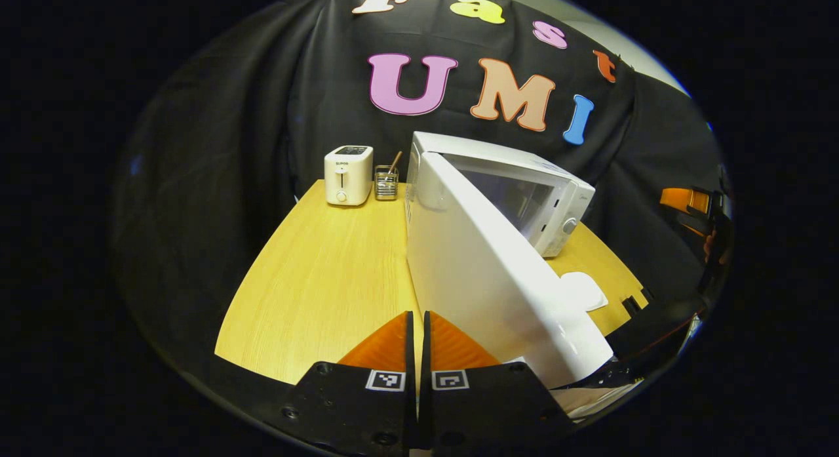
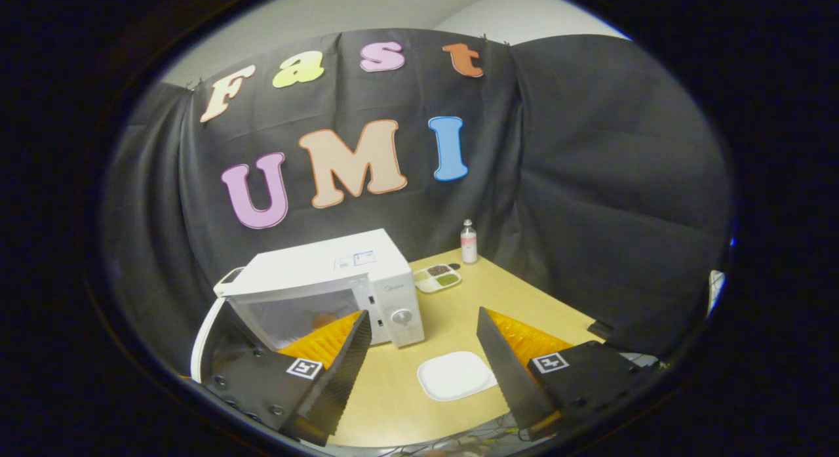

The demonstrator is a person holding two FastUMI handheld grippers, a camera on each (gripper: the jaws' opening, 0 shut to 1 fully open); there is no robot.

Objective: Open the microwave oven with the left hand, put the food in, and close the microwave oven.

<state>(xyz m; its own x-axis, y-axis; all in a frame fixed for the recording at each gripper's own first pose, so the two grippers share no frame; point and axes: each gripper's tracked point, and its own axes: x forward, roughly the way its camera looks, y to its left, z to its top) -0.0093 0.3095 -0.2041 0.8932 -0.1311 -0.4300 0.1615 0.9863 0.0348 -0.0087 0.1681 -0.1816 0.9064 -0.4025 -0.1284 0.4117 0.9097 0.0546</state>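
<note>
The white microwave (image 1: 557,211) stands on the wooden table (image 1: 328,280) with its door (image 1: 485,280) swung wide open toward me. My left gripper (image 1: 417,326) is shut with nothing between its fingers, just left of the door's free edge. In the right gripper view the microwave (image 2: 328,267) is at left, its door (image 2: 203,339) hanging open. Something orange (image 2: 321,320) lies in the cavity, partly behind a finger; what it is I cannot tell. My right gripper (image 2: 423,311) is open and empty above a bare white plate (image 2: 455,375).
A white toaster (image 1: 348,175) and a small utensil holder (image 1: 386,181) stand at the table's back left. A compartment tray (image 2: 436,278) and a small bottle (image 2: 468,242) sit behind the microwave's right side. The white plate (image 1: 583,290) lies beyond the door.
</note>
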